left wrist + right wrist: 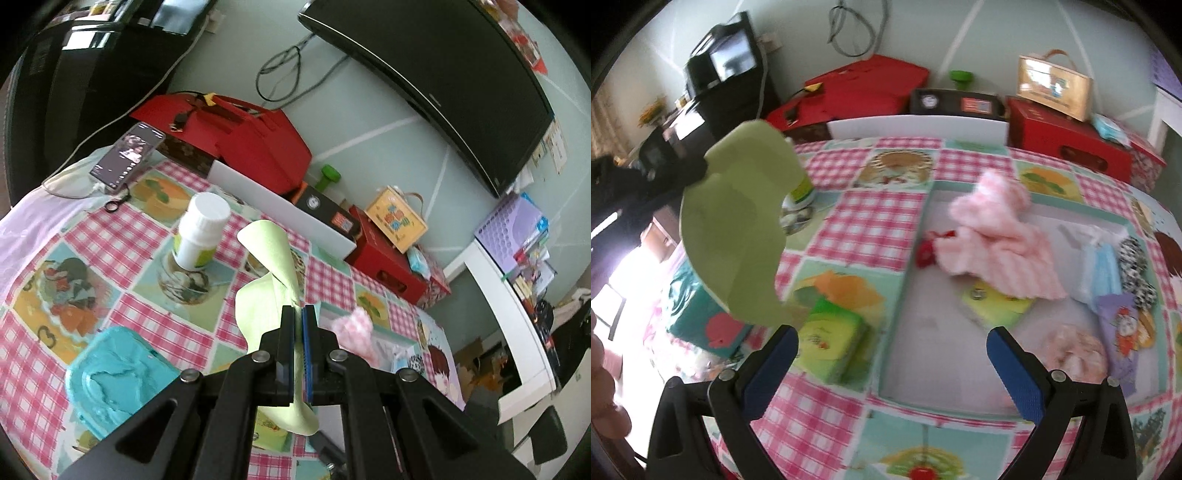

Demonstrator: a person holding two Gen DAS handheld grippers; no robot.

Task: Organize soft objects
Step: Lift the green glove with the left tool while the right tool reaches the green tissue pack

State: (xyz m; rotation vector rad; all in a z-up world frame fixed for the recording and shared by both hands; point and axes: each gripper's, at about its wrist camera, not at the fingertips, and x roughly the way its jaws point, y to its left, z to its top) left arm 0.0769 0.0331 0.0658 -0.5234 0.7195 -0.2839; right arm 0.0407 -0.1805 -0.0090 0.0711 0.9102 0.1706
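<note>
In the left wrist view the left gripper [299,314] is clenched on a pale green cloth [273,258], which stands up ahead of the jaws and droops out below them, lifted clear of the checked tablecloth [147,236]; a white bottle [201,229] stands beyond it and a teal packet [118,373] lies to the left. In the right wrist view the right gripper [892,354] hangs released, jaws wide with nothing between them, over a shallow tray [897,314]. The tray already holds a pink towel [997,236], a blue face mask [1102,266], a pink scrunchie [1075,350] and other small soft things, so sorting looks well along. The green cloth hangs at the left, not yet over the tray, and a green tissue pack [831,339] sits just outside it; both seem left to place
</note>
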